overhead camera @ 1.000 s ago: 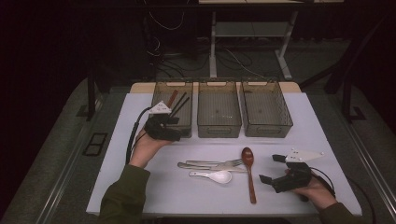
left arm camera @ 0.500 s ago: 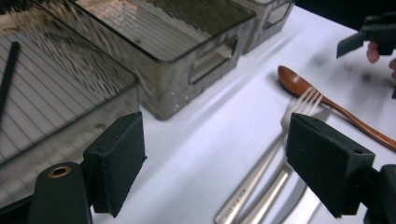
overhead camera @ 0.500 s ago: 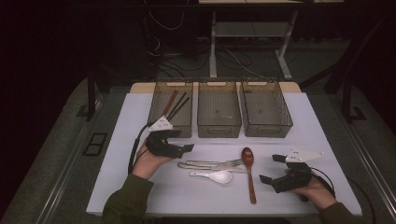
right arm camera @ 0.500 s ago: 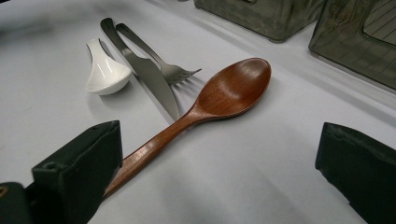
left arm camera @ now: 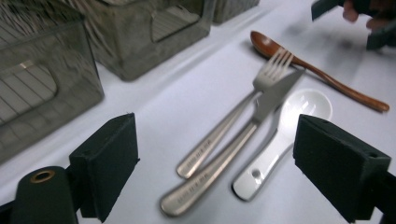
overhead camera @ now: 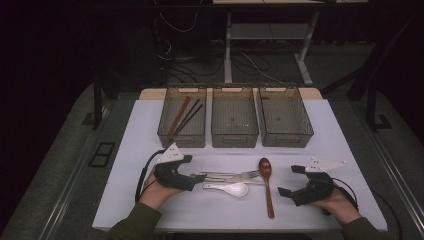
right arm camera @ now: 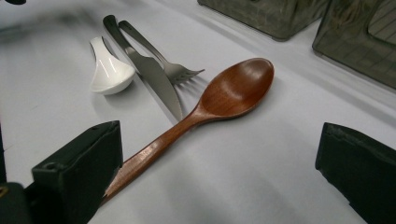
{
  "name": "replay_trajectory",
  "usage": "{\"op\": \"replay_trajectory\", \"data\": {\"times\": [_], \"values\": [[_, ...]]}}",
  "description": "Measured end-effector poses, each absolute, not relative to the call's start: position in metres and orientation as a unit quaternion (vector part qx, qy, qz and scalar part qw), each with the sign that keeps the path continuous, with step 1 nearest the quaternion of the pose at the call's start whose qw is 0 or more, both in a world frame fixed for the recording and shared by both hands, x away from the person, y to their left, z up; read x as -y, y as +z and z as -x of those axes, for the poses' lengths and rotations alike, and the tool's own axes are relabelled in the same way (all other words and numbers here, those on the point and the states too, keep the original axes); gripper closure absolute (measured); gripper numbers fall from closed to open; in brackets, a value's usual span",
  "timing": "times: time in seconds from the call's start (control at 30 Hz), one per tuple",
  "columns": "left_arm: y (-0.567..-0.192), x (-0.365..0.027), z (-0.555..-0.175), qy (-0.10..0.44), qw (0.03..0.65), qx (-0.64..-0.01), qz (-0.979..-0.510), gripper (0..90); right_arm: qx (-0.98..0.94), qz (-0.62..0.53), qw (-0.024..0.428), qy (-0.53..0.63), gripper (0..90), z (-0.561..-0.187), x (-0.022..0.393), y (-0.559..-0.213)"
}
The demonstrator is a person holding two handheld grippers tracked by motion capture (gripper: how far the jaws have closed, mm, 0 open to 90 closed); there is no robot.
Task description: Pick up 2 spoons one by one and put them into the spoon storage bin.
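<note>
1. High view: the left tongs [overhead camera: 199, 177] have come back from the left bin [overhead camera: 182, 117], where they were a second ago. The dark sticks [overhead camera: 186, 115] now lie in that bin. The tongs are now low on the worktop [overhead camera: 130, 150], right at the handles of the fork [overhead camera: 235, 175] and knife [overhead camera: 239, 180]. I think sorting is under way and a fork or knife comes next.
2. Left gripper view: the left tongs [left arm camera: 233, 163] are wide open and hold nothing. Fork [left arm camera: 233, 126], knife [left arm camera: 243, 140] and white spoon [left arm camera: 285, 126] lie between the jaws.
3. Right gripper view: the right tongs [right arm camera: 224, 172] are wide open and empty too. The wooden spoon [right arm camera: 224, 98] lies just beside the knife [right arm camera: 154, 74], far from the bins.
</note>
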State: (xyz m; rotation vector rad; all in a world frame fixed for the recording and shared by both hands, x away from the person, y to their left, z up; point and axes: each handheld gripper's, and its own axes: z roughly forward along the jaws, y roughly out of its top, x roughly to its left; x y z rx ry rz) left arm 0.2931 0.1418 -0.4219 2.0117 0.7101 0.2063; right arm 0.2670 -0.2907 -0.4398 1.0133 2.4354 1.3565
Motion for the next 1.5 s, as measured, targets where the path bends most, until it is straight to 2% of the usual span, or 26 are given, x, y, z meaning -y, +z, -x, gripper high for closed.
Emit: {"op": "replay_trajectory", "data": {"times": [0.4,0.8,0.9,1.5], "values": [[-0.438,-0.146,-0.274,0.081,0.467,-0.289,-0.832,0.0,-0.833,-0.332,0.056,0.439,2.5,-0.275,0.266,-0.431],[-0.442,-0.146,-0.273,0.086,0.451,-0.289,-0.840,0.0,-0.839,-0.307,0.030,0.448,23.8,-0.284,0.239,-0.423],[-0.442,-0.147,-0.273,0.085,0.449,-0.290,-0.841,0.0,-0.843,-0.298,0.020,0.448,32.1,-0.286,0.232,-0.423],[-0.442,-0.153,-0.274,0.082,0.457,-0.298,-0.834,0.0,-0.859,-0.269,-0.009,0.435,39.4,-0.303,0.189,-0.426]]}}
